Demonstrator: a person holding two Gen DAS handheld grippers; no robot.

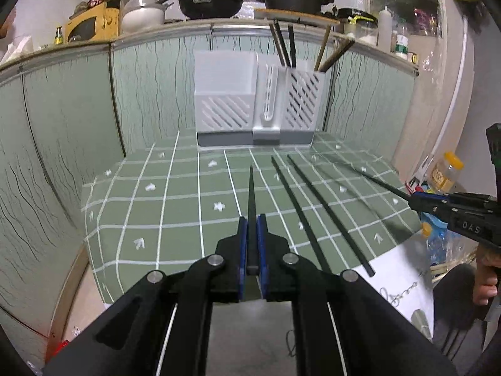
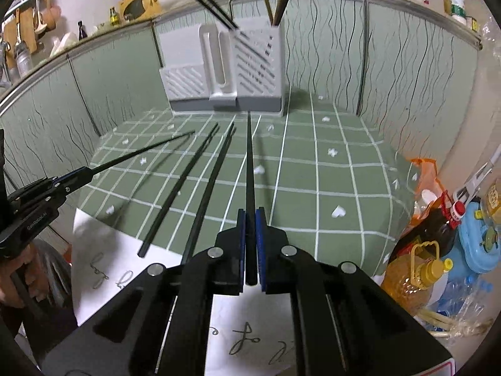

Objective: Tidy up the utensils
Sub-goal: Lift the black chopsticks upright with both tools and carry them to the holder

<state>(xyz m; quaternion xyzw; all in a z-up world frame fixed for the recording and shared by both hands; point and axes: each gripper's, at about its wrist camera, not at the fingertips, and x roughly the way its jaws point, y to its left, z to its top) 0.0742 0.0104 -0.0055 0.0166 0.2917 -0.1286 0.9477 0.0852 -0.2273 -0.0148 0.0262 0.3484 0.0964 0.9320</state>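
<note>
My left gripper [image 1: 251,219] is shut on a black chopstick [image 1: 251,194] that points forward over the green checked cloth [image 1: 175,206]. My right gripper [image 2: 250,214] is likewise shut on another black chopstick [image 2: 249,163], raised off the cloth. Two more black chopsticks [image 1: 300,210] lie side by side on the cloth between the grippers, also seen as chopsticks on the cloth [image 2: 194,188] in the right wrist view. At the back stands a white slotted utensil holder [image 1: 253,103], its right compartment [image 2: 260,62] holding several chopsticks.
Green patterned panels [image 1: 62,125] wall the cloth on three sides. A white paper sheet [image 2: 125,269] lies under the cloth's near edge. Oil bottles [image 2: 416,275] and a blue container [image 2: 479,244] crowd the right side. Pots and jars sit on the ledge behind.
</note>
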